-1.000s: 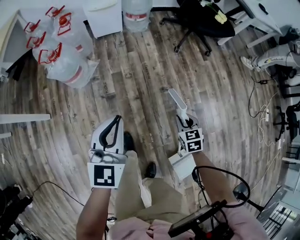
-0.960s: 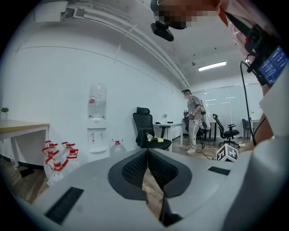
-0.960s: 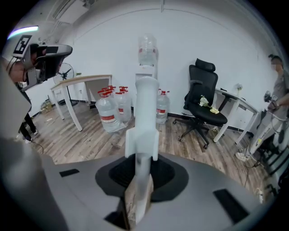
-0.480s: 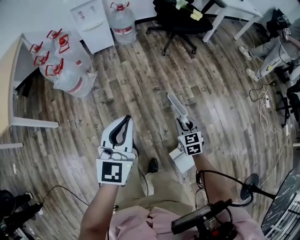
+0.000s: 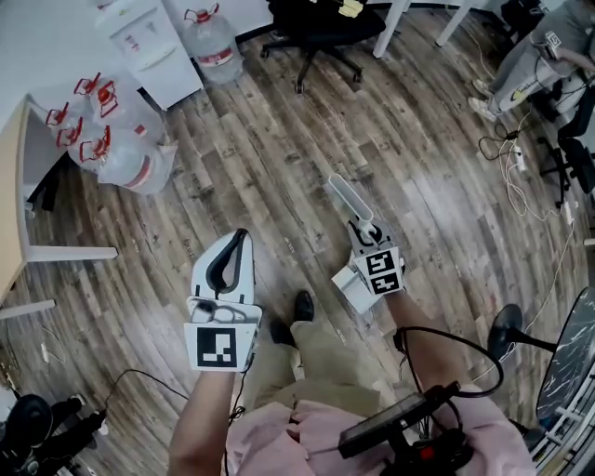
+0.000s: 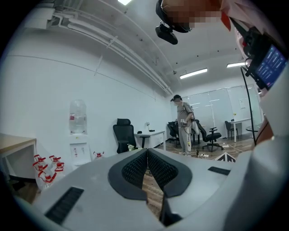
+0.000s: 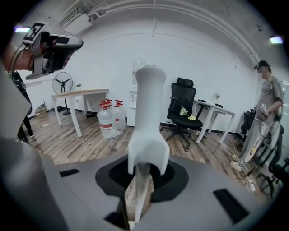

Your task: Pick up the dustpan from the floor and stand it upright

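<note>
Tightly, right tool (image 7: 141, 178) grips dustpan (image 7: 148, 103); left tool (image 6: 146, 155) closed.

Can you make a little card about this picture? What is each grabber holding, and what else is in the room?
left gripper: jaws together, nothing between them
right gripper: jaws shut on the dustpan
dustpan: white, held up off the floor, handle sticking out past the jaws
floor: brown wood planks
water bottles: big and clear with red handles, far left
office chair: black, on wheels, far side of the room
person's shoes: black, between the two grippers
</note>
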`<state>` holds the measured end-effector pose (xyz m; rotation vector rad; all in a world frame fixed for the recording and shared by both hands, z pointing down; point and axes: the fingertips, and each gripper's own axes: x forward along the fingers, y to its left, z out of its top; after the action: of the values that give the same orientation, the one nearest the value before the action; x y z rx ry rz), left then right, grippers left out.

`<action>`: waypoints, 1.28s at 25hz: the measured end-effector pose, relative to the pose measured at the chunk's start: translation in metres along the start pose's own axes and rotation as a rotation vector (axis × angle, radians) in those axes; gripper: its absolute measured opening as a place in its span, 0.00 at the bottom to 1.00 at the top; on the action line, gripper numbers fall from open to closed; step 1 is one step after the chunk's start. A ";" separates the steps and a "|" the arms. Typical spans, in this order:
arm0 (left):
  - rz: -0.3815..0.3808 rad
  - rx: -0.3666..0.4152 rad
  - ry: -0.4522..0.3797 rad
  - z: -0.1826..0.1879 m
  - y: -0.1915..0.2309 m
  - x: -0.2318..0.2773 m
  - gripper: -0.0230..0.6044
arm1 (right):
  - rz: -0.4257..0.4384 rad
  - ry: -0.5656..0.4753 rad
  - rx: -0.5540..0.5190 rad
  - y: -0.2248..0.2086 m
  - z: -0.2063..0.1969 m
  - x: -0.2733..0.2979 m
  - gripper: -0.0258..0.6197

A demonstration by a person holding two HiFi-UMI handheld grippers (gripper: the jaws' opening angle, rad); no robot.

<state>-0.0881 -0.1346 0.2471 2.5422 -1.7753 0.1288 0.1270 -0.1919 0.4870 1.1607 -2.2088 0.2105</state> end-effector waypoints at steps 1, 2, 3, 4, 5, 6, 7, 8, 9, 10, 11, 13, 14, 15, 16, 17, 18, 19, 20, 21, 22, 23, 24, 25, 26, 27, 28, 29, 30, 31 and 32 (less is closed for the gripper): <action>-0.002 0.000 0.004 0.000 -0.004 -0.004 0.06 | -0.004 -0.003 0.000 -0.001 -0.002 -0.005 0.15; -0.003 -0.001 0.008 -0.001 -0.007 -0.009 0.06 | -0.008 -0.005 0.001 -0.001 -0.004 -0.010 0.16; -0.004 -0.001 0.011 -0.002 -0.010 -0.013 0.06 | -0.013 -0.005 0.002 -0.002 -0.007 -0.016 0.16; -0.006 0.000 0.015 -0.003 -0.012 -0.019 0.06 | -0.019 -0.004 0.004 -0.002 -0.010 -0.021 0.16; -0.006 0.000 0.018 -0.004 -0.015 -0.025 0.06 | -0.025 -0.003 0.006 -0.002 -0.013 -0.027 0.16; -0.006 0.001 0.020 -0.005 -0.017 -0.032 0.06 | -0.032 -0.003 0.006 -0.002 -0.018 -0.033 0.16; -0.007 0.004 0.019 -0.005 -0.020 -0.038 0.06 | -0.040 -0.004 0.005 -0.003 -0.021 -0.040 0.16; -0.009 0.008 0.017 -0.004 -0.024 -0.044 0.06 | -0.049 -0.008 0.005 -0.004 -0.024 -0.047 0.16; -0.012 0.011 0.014 -0.002 -0.027 -0.050 0.06 | -0.058 -0.011 0.007 -0.005 -0.027 -0.054 0.16; -0.014 0.015 0.011 0.000 -0.031 -0.056 0.06 | -0.069 -0.010 0.015 -0.006 -0.031 -0.060 0.16; -0.016 0.019 0.009 0.001 -0.034 -0.063 0.06 | -0.080 -0.009 0.027 -0.006 -0.035 -0.067 0.16; -0.019 0.022 0.007 0.003 -0.040 -0.077 0.06 | -0.103 -0.015 0.051 -0.006 -0.042 -0.081 0.16; -0.021 0.025 0.008 0.004 -0.044 -0.083 0.06 | -0.112 -0.019 0.061 -0.006 -0.046 -0.088 0.16; -0.025 0.030 0.011 0.004 -0.048 -0.090 0.06 | -0.121 -0.023 0.072 -0.007 -0.050 -0.095 0.16; -0.029 0.036 0.013 0.005 -0.053 -0.095 0.06 | -0.130 -0.026 0.083 -0.009 -0.054 -0.102 0.16; -0.033 0.041 0.014 0.006 -0.057 -0.100 0.06 | -0.140 -0.028 0.095 -0.011 -0.059 -0.109 0.16; -0.037 0.048 0.014 0.008 -0.061 -0.104 0.06 | -0.150 -0.030 0.108 -0.012 -0.063 -0.116 0.16; -0.043 0.058 0.012 0.009 -0.064 -0.109 0.06 | -0.159 -0.033 0.121 -0.013 -0.068 -0.122 0.16; -0.051 0.072 0.008 0.011 -0.067 -0.113 0.06 | -0.170 -0.036 0.136 -0.014 -0.072 -0.128 0.17; -0.059 0.083 0.004 0.013 -0.070 -0.116 0.06 | -0.183 -0.040 0.153 -0.016 -0.076 -0.134 0.17; -0.065 0.085 0.003 0.014 -0.074 -0.119 0.06 | -0.196 -0.045 0.174 -0.019 -0.080 -0.140 0.18; -0.069 0.083 0.004 0.016 -0.078 -0.122 0.06 | -0.208 -0.049 0.192 -0.023 -0.084 -0.146 0.18; -0.074 0.085 0.002 0.018 -0.082 -0.124 0.06 | -0.215 -0.053 0.204 -0.025 -0.087 -0.152 0.19; -0.080 0.092 -0.002 0.020 -0.086 -0.127 0.06 | -0.219 -0.056 0.208 -0.027 -0.090 -0.156 0.19; -0.088 0.106 -0.008 0.021 -0.090 -0.129 0.06 | -0.222 -0.058 0.208 -0.028 -0.092 -0.160 0.20; -0.097 0.125 -0.015 0.022 -0.094 -0.132 0.06 | -0.226 -0.060 0.209 -0.029 -0.095 -0.164 0.20; -0.106 0.141 -0.021 0.023 -0.098 -0.134 0.06 | -0.230 -0.062 0.213 -0.031 -0.097 -0.168 0.21; -0.112 0.149 -0.025 0.023 -0.101 -0.136 0.06 | -0.235 -0.065 0.221 -0.032 -0.099 -0.172 0.21; -0.116 0.153 -0.028 0.024 -0.105 -0.139 0.06 | -0.237 -0.067 0.229 -0.033 -0.102 -0.176 0.23; -0.120 0.157 -0.030 0.025 -0.109 -0.141 0.06 | -0.237 -0.068 0.235 -0.033 -0.104 -0.179 0.24; -0.124 0.159 -0.032 0.026 -0.112 -0.143 0.06 | -0.236 -0.067 0.238 -0.032 -0.106 -0.181 0.25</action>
<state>-0.0306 0.0356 0.2101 2.7711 -1.6759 0.2358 0.2762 -0.0432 0.4584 1.5667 -2.1225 0.3469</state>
